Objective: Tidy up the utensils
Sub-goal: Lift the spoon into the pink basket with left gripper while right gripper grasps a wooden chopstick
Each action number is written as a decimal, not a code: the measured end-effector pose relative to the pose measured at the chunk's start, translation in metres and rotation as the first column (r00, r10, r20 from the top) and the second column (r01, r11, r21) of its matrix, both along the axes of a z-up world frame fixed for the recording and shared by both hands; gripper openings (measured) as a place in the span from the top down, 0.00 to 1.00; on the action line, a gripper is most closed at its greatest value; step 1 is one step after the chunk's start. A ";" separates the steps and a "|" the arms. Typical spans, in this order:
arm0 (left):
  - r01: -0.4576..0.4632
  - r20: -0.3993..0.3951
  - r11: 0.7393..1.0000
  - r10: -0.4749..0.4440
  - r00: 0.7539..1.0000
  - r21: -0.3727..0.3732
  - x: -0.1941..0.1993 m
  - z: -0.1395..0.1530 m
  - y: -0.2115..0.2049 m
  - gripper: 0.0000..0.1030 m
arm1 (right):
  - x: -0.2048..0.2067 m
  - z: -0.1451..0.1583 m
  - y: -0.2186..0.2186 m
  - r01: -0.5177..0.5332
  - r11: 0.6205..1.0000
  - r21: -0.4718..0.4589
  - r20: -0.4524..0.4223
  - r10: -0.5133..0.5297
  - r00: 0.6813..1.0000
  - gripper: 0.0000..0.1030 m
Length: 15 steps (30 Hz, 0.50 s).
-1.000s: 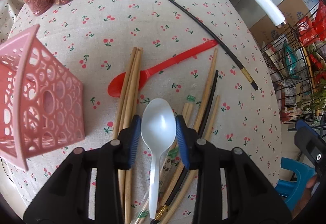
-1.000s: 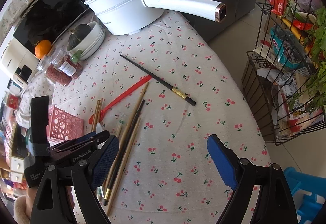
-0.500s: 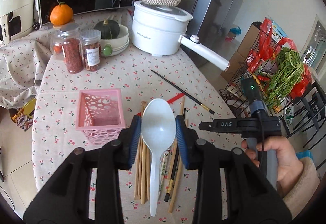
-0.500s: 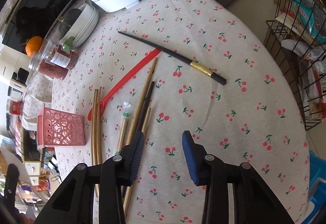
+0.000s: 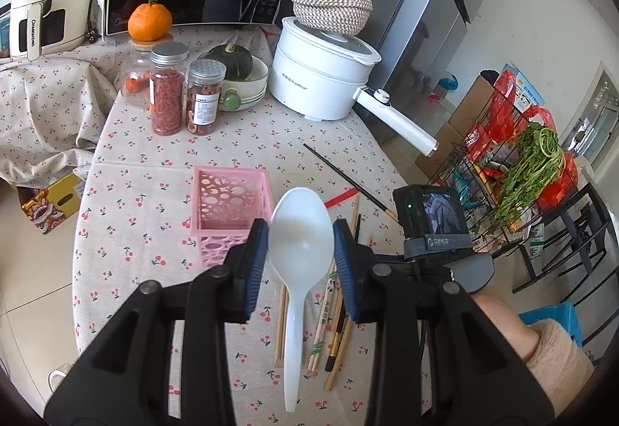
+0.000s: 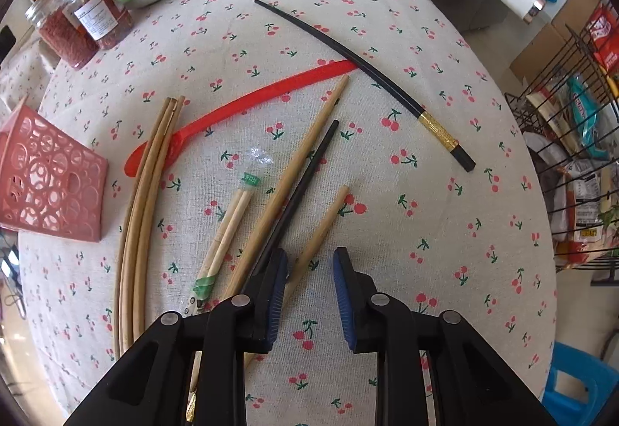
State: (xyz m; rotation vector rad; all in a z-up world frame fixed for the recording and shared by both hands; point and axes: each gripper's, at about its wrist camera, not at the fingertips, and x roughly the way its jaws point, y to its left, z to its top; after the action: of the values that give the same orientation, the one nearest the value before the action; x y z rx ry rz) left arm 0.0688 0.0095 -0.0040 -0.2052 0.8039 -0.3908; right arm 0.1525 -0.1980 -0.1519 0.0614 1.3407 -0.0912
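My left gripper [image 5: 301, 250] is shut on a white plastic spoon [image 5: 300, 255], held high above the table just right of the pink perforated basket [image 5: 228, 207]. My right gripper [image 6: 309, 284] is open and empty, low over a short wooden chopstick [image 6: 321, 228]. Beside it lie a long wooden chopstick [image 6: 294, 166], a black chopstick [image 6: 305, 174], wrapped chopsticks [image 6: 228, 224], a bundle of thin wooden chopsticks [image 6: 147, 201], a red spoon [image 6: 247, 105] and a black gold-banded chopstick [image 6: 371, 70]. The basket also shows in the right wrist view [image 6: 46, 182].
At the back stand a white electric pot [image 5: 321, 76] with a long handle [image 5: 398, 120], two spice jars [image 5: 182, 97], stacked bowls [image 5: 243, 89] with a squash, an orange and a microwave. A wire rack [image 5: 510, 178] with groceries stands right of the table edge.
My left gripper lifted the white spoon from the table to high above it, near the basket. My right gripper narrowed and dropped down over the chopsticks.
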 end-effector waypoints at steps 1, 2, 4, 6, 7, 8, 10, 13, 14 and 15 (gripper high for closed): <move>-0.006 0.006 1.000 0.006 1.000 -0.001 -0.001 0.000 0.002 0.65 | 0.000 0.000 0.002 -0.005 1.000 0.003 0.002 0.005 1.000 0.87; -0.013 0.014 1.000 0.013 1.000 -0.002 -0.001 0.000 0.003 0.65 | -0.001 0.000 0.004 -0.005 1.000 0.010 0.008 0.005 1.000 0.90; -0.030 0.042 1.000 0.030 0.999 -0.006 -0.001 0.003 0.007 0.65 | -0.002 -0.001 0.002 0.000 0.999 0.041 0.019 -0.001 1.000 0.94; -0.053 0.089 0.998 0.054 0.995 -0.021 -0.002 0.009 0.011 0.65 | -0.004 0.001 -0.007 0.026 0.995 0.094 0.028 -0.029 0.999 0.94; -0.067 0.116 0.997 0.070 0.991 -0.032 -0.001 0.012 0.014 0.65 | -0.006 0.002 -0.012 0.043 0.992 0.122 0.032 -0.047 0.998 0.94; -0.082 0.147 0.996 0.088 0.985 -0.045 0.000 0.015 0.018 0.65 | -0.007 0.006 -0.016 0.056 0.988 0.143 0.041 -0.062 0.997 0.94; -0.117 0.213 0.990 0.131 0.968 -0.076 0.003 0.022 0.024 0.65 | -0.012 0.018 -0.023 0.061 0.984 0.170 0.080 -0.076 0.994 0.94; -0.180 0.318 0.976 0.210 0.925 -0.121 0.011 0.029 0.029 0.65 | -0.022 0.044 -0.032 0.044 0.978 0.206 0.158 -0.078 0.984 0.94; -0.194 0.352 0.970 0.233 0.907 -0.143 0.014 0.030 0.030 0.64 | -0.025 0.053 -0.034 0.035 0.975 0.221 0.184 -0.076 0.980 0.94; -0.218 0.375 0.965 0.259 0.890 -0.147 0.018 0.031 0.029 0.64 | -0.029 0.061 -0.036 0.027 0.972 0.234 0.210 -0.077 0.975 0.94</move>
State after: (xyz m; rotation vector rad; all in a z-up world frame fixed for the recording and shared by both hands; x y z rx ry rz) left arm 0.0864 0.0388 0.0269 -0.3063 0.3559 -0.2274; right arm 0.1238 -0.2338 -0.0910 0.2952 1.1254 0.0268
